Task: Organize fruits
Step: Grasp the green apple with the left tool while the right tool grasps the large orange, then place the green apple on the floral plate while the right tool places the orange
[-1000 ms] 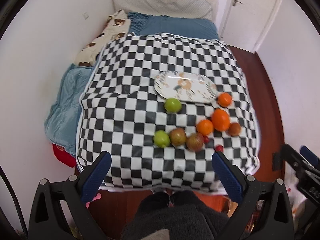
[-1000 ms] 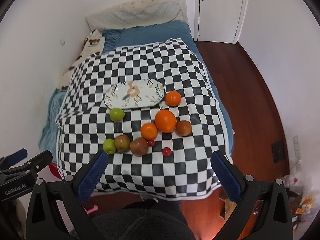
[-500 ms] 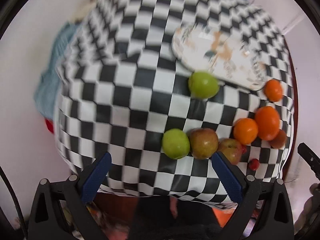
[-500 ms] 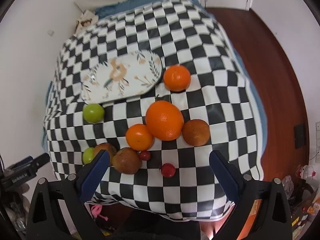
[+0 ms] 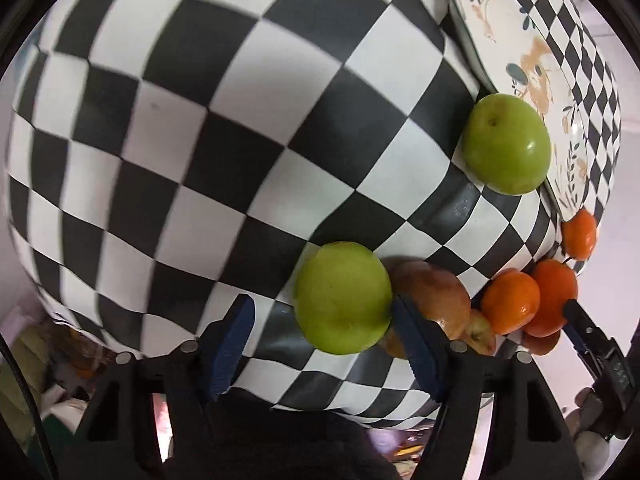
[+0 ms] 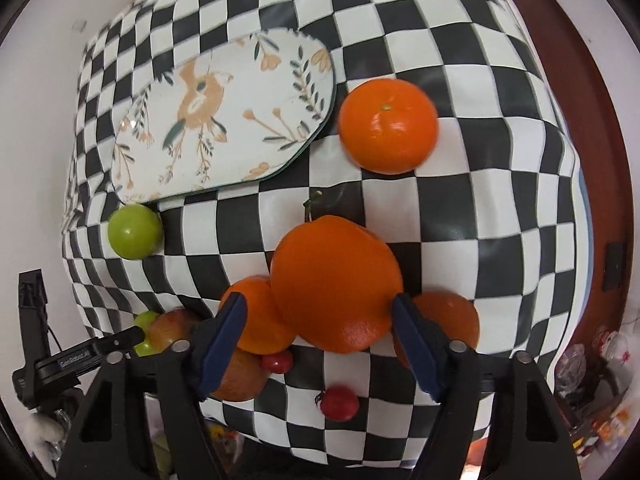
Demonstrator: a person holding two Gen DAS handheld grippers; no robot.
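Fruits lie on a black-and-white checkered cloth (image 5: 200, 140) beside a flowered oval plate (image 6: 224, 112). My left gripper (image 5: 324, 330) is open around a green apple (image 5: 342, 298); its right finger touches the apple's side, the left finger stands apart. A second green apple (image 5: 506, 144) lies by the plate (image 5: 528, 60). My right gripper (image 6: 320, 328) is open around the large orange (image 6: 334, 280), with smaller oranges (image 6: 256, 316) (image 6: 452, 320) just outside each finger. Another orange (image 6: 388, 126) sits by the plate's right end.
Reddish apples (image 5: 436, 300) (image 6: 240, 376) lie next to the near green apple. Two small red fruits (image 6: 340, 402) (image 6: 278, 362) sit near the cloth's front edge. Wooden floor (image 6: 600, 80) runs along the right.
Both grippers have dropped down and forward close to the fruit. The left now brackets the near green apple, the right the large orange. No fruit has moved.
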